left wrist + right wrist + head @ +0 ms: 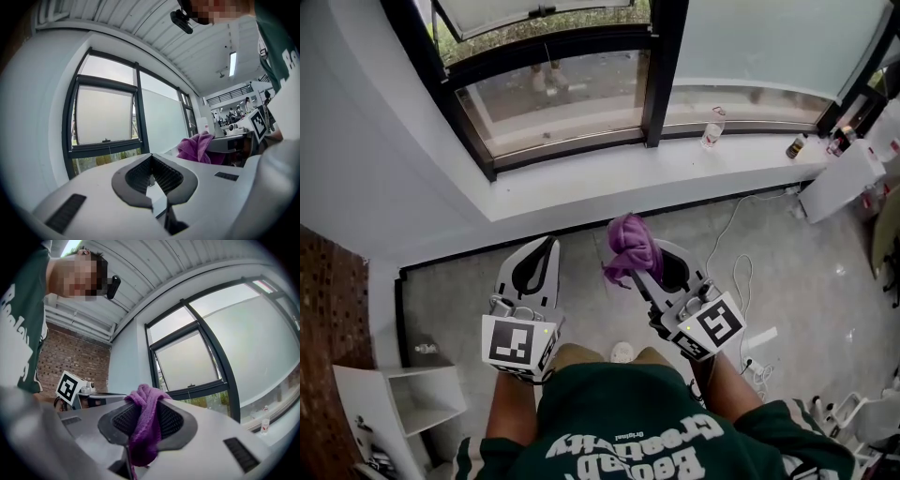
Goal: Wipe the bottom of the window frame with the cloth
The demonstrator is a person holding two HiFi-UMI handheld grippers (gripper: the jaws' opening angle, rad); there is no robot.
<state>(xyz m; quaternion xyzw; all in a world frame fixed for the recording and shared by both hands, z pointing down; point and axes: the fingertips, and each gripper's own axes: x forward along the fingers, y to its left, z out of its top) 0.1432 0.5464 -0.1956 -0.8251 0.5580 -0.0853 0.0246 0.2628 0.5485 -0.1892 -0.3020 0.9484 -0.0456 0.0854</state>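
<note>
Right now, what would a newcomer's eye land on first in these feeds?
The purple cloth, bunched in the shut right claw and held above the floor, short of the white sill. Next comes the black window frame beyond it, with a clear bottle standing on the sill to the right. The left claw is shut on nothing, beside the right one.

Part of the cloth [143, 427] is hidden inside the right tool [141, 411]; the head view crops the window frame [661, 70].
</note>
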